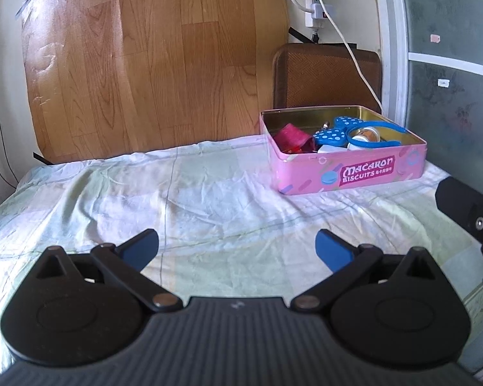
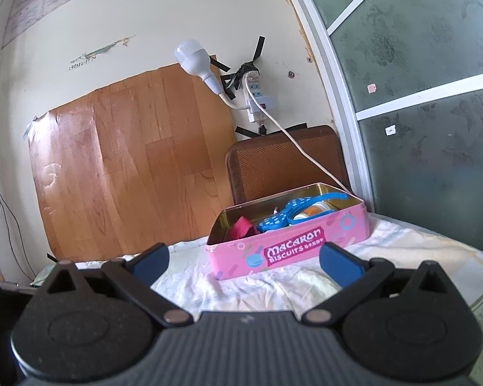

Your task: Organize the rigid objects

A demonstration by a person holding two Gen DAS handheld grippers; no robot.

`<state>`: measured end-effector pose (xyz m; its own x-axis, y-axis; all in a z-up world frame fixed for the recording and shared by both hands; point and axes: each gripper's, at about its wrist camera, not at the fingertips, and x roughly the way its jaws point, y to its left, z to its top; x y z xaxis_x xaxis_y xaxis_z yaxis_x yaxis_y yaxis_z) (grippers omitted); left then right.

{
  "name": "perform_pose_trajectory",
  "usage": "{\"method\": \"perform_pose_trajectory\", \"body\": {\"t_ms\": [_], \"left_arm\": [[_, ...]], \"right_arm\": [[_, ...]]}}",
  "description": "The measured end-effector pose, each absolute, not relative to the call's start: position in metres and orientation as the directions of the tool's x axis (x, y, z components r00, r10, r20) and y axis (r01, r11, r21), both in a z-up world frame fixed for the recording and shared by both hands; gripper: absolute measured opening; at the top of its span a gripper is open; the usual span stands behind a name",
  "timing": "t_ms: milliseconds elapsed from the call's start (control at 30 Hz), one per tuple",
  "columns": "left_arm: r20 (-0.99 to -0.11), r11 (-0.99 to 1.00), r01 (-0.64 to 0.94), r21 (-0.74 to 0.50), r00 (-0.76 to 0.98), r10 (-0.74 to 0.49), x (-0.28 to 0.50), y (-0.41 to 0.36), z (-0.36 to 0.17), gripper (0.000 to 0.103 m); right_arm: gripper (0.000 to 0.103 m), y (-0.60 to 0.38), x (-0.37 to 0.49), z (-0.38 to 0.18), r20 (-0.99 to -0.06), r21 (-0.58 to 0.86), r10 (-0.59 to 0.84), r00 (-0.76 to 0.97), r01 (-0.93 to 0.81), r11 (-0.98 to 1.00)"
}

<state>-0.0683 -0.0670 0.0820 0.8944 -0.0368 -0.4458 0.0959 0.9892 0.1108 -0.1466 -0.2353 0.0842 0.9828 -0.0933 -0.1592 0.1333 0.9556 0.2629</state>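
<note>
My left claw (image 1: 238, 246) is released: its two blue-padded fingers (image 1: 143, 246) stand wide apart with nothing between them, above the wrinkled pale green-and-white sheet (image 1: 193, 193) that covers the bed. My right claw (image 2: 244, 259) is likewise released and empty, fingers spread. Part of the right claw's black body (image 1: 467, 212) shows at the right edge of the left wrist view.

The pink rectangular "Macaron Biscuits" tin (image 1: 354, 170) sits lidless on the sheet near the far right corner, well ahead of both claws. Inside it lie:
- a blue polka-dot bow headband (image 1: 338, 132), its band resting on the tin's rim;
- a crumpled red foil item (image 1: 289, 135);
- a small round jar (image 1: 367, 134), partly hidden under the headband.

A wood-grain board (image 1: 157, 64) and a brown woven mat (image 1: 325, 77) lean against the wall behind the bed.
</note>
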Motion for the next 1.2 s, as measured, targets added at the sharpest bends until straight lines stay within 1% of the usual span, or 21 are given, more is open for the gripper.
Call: {"method": "perform_pose_trajectory", "body": {"t_ms": [167,533,1200], "left_arm": [[-0.468,0.987,0.098,0.128,0.883,-0.027,-0.0669,-0.0693,0.0797,0.103],[-0.514,0.986,0.125,0.11,0.856,-0.051,-0.0652,-0.0696,0.0775,0.103],[-0.54,0.981,0.168,0.096,0.837,-0.09,-0.0664,-0.0739,0.0759,0.103]], "right_arm": [[0.103,-0.235,-0.1458,0.0839,-0.163,0.264,-0.093,0.982,0.134,0.955],[0.103,-0.2346,-0.1458,0.0828,-0.165,0.265,-0.094,0.982,0.136,0.955],[0.103,-0.2316,-0.1442,0.0824,-0.17,0.264,-0.099,0.98,0.142,0.954]]}}
